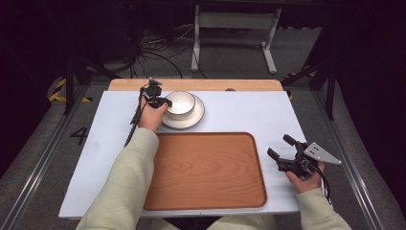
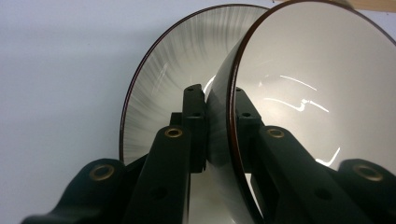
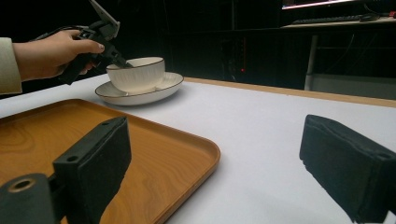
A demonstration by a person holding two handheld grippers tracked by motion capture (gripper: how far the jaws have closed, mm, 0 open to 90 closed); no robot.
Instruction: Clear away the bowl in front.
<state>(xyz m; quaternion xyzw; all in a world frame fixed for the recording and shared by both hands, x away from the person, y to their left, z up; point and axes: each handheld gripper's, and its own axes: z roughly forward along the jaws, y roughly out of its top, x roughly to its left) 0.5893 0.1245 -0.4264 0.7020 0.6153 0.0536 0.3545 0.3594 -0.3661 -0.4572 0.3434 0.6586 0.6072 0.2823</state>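
The left gripper (image 1: 163,101) hides the near rim of the white ribbed bowl (image 1: 181,102), which sits on a plate (image 1: 197,116) just behind the wooden tray (image 1: 206,167); its view shows jaws clamped across the dark-edged rim. Right of the tray, the right gripper (image 1: 282,147) gapes wide, empty.

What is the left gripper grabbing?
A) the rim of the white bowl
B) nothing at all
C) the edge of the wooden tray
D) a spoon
A: in the left gripper view, the left gripper has one jaw inside and one outside the rim of the bowl, which sits on the plate.
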